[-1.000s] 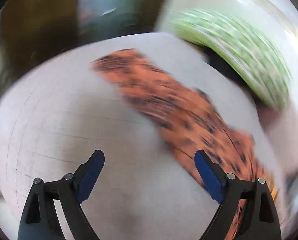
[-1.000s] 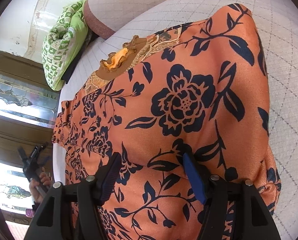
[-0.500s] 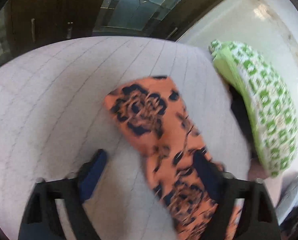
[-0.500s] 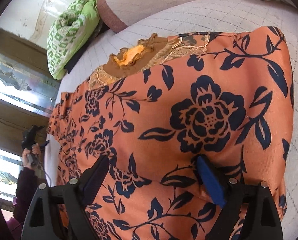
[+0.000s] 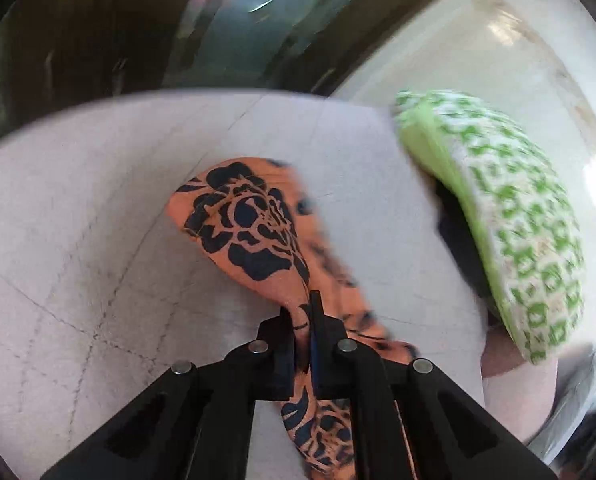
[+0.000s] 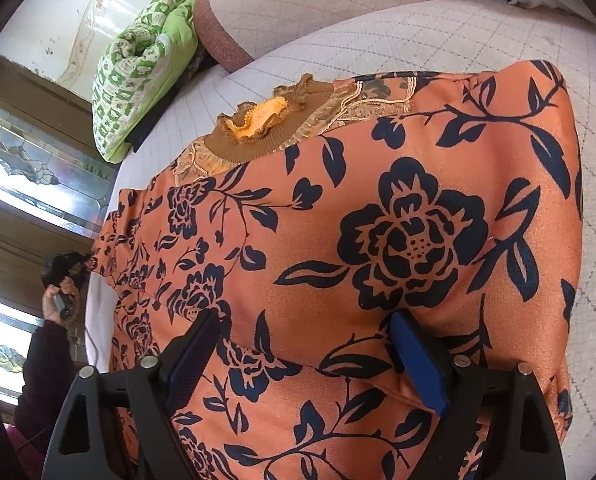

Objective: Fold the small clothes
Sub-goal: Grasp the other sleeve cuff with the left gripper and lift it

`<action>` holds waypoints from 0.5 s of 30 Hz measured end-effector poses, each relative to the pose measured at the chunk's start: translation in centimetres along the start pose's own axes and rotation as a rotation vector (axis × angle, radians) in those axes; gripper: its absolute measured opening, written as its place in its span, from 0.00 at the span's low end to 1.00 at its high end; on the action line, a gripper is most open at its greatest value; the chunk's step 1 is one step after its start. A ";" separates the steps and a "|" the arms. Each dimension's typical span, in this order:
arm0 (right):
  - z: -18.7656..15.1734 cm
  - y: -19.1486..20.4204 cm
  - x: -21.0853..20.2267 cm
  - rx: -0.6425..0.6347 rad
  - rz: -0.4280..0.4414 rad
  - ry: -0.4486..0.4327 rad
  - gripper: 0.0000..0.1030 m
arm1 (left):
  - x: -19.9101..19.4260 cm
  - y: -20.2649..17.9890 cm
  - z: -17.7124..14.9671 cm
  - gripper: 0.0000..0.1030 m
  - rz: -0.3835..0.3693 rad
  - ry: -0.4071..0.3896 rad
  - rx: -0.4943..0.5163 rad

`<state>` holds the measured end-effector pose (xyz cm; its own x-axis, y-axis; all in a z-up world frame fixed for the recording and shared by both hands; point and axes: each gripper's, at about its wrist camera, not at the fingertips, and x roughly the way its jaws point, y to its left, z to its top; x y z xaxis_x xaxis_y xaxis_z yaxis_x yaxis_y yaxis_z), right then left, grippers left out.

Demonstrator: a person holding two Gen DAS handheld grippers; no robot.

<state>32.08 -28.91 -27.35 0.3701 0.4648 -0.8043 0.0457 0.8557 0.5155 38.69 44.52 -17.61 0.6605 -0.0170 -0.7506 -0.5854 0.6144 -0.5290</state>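
An orange garment (image 6: 378,200) with dark blue flowers lies spread on the quilted bed (image 6: 594,208), its brown ruffled collar (image 6: 258,120) at the far side. In the left wrist view my left gripper (image 5: 304,312) is shut on a bunched sleeve of the garment (image 5: 242,232), which fans out ahead of the jaws. The right wrist view shows that left gripper (image 6: 64,266) at the garment's left edge, held by a hand (image 6: 58,300). My right gripper (image 6: 304,320) stands wide over the body of the garment; its jaws are closing, with flat fabric between the fingers and the pads not pressing it.
A green and white patterned pillow (image 5: 510,232) lies at the bed's far corner, also visible as the pillow (image 6: 138,68) by the wall. A pinkish cushion (image 6: 282,4) sits behind the collar. Bare quilted sheet (image 5: 78,200) spreads left of the sleeve. Dark wood and stained glass (image 6: 26,160) border the bed.
My left gripper swept over to the sleeve and shut on it, bunching the cloth. The right gripper stayed over the garment's body, rolling slightly, its jaws still wide.
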 end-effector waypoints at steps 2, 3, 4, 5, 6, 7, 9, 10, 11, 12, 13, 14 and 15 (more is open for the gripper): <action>0.1 0.0 -0.1 0.000 -0.007 -0.002 0.78 | -2.0 -2.4 -0.2 0.05 -0.016 -0.017 0.072; 0.2 -0.2 -0.5 0.011 0.001 -0.011 0.75 | -3.6 -4.3 -0.6 0.05 -0.035 -0.028 0.122; 0.4 -0.5 -0.8 0.024 0.012 -0.021 0.70 | -4.4 -5.5 -0.8 0.05 -0.045 -0.031 0.150; 0.6 -0.9 -1.1 0.038 0.023 -0.030 0.68 | -5.6 -7.5 -1.4 0.05 -0.054 -0.031 0.195; 0.8 -1.3 -1.6 0.055 0.037 -0.043 0.67 | -7.1 -9.9 -2.2 0.05 -0.064 -0.032 0.256; 0.9 -1.7 -2.1 0.071 0.048 -0.058 0.67 | -8.0 -11.7 -2.8 0.05 -0.079 -0.035 0.297; 1.2 -2.2 -3.1 0.100 0.067 -0.089 0.67 | -10.3 -15.3 -4.7 0.05 -0.118 -0.044 0.384; 1.3 -2.6 -3.9 0.119 0.082 -0.114 0.67 | -11.6 -17.5 -6.1 0.05 -0.136 -0.045 0.440; 1.4 -2.8 -4.4 0.129 0.091 -0.127 0.67 | -12.9 -19.9 -7.9 0.05 -0.152 -0.042 0.500; 1.5 -3.0 -5.0 0.140 0.099 -0.145 0.67 | -13.9 -21.7 -9.6 0.05 -0.169 -0.036 0.547; 1.5 -3.3 -5.8 0.151 0.108 -0.169 0.67 | -14.4 -23.4 -11.2 0.05 -0.187 -0.030 0.586; 1.6 -3.5 -6.3 0.157 0.113 -0.183 0.67 | -15.4 -25.5 -13.5 0.05 -0.214 -0.019 0.640; 1.7 -3.9 -7.0 0.168 0.124 -0.205 0.67 | -15.9 -27.1 -15.5 0.05 -0.231 -0.006 0.685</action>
<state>30.87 -35.86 -23.19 0.5611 0.4933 -0.6647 0.1353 0.7375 0.6616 36.76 15.90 2.55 0.7357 -0.2033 -0.6461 -0.0052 0.9522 -0.3055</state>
